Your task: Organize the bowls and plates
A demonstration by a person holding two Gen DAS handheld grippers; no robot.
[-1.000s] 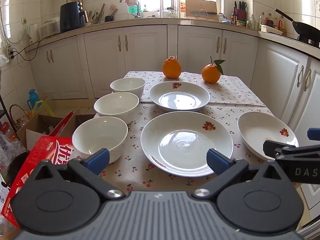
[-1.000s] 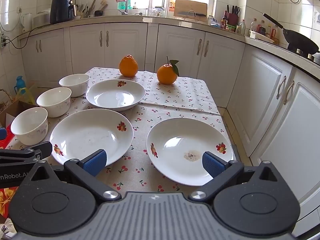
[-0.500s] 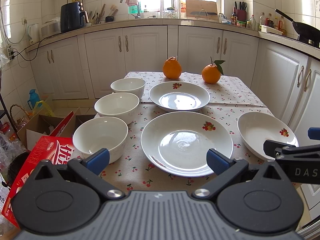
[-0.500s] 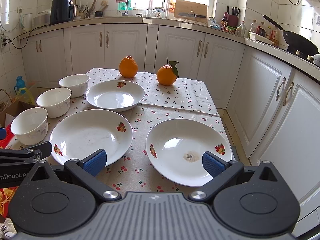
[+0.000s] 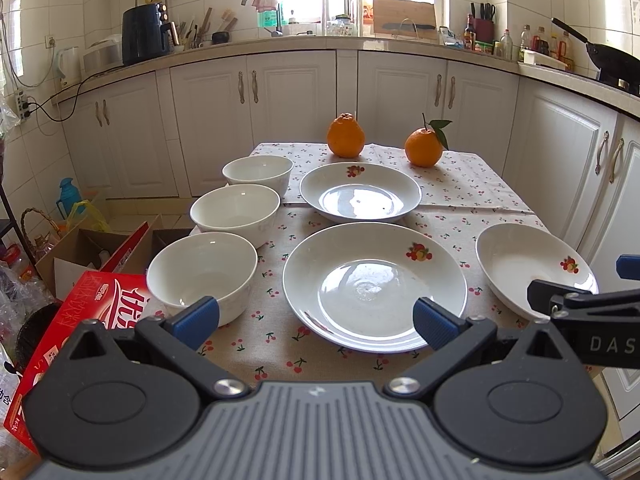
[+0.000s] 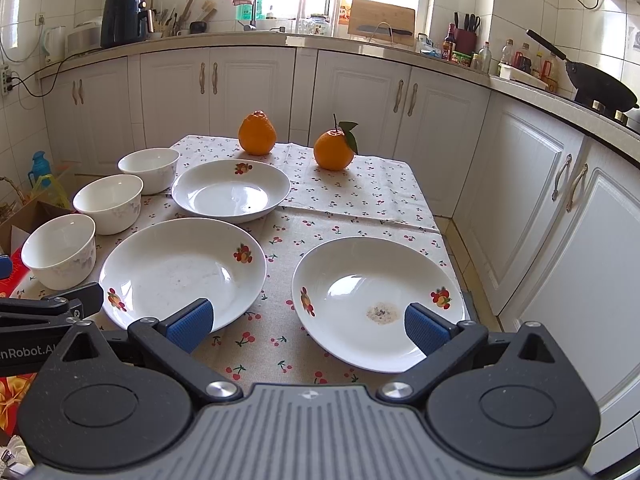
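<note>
Three white bowls stand in a column on the table's left: near (image 5: 202,274), middle (image 5: 235,212), far (image 5: 258,174). Three white fruit-print plates lie flat: near centre (image 5: 374,286), far centre (image 5: 360,196), right (image 5: 534,266). In the right wrist view the right plate (image 6: 378,300) lies just ahead, the centre plate (image 6: 182,272) to its left. My left gripper (image 5: 316,320) is open and empty above the near table edge. My right gripper (image 6: 308,326) is open and empty at the near rim of the right plate.
Two oranges (image 5: 346,136) (image 5: 423,148) sit at the table's far end on the cherry-print cloth (image 5: 460,184). A red box (image 5: 80,320) and cardboard boxes (image 5: 80,248) lie on the floor left of the table. White cabinets (image 6: 540,200) stand close on the right.
Both grippers have barely moved; the views drift very slightly. Plates and bowls have not moved.
</note>
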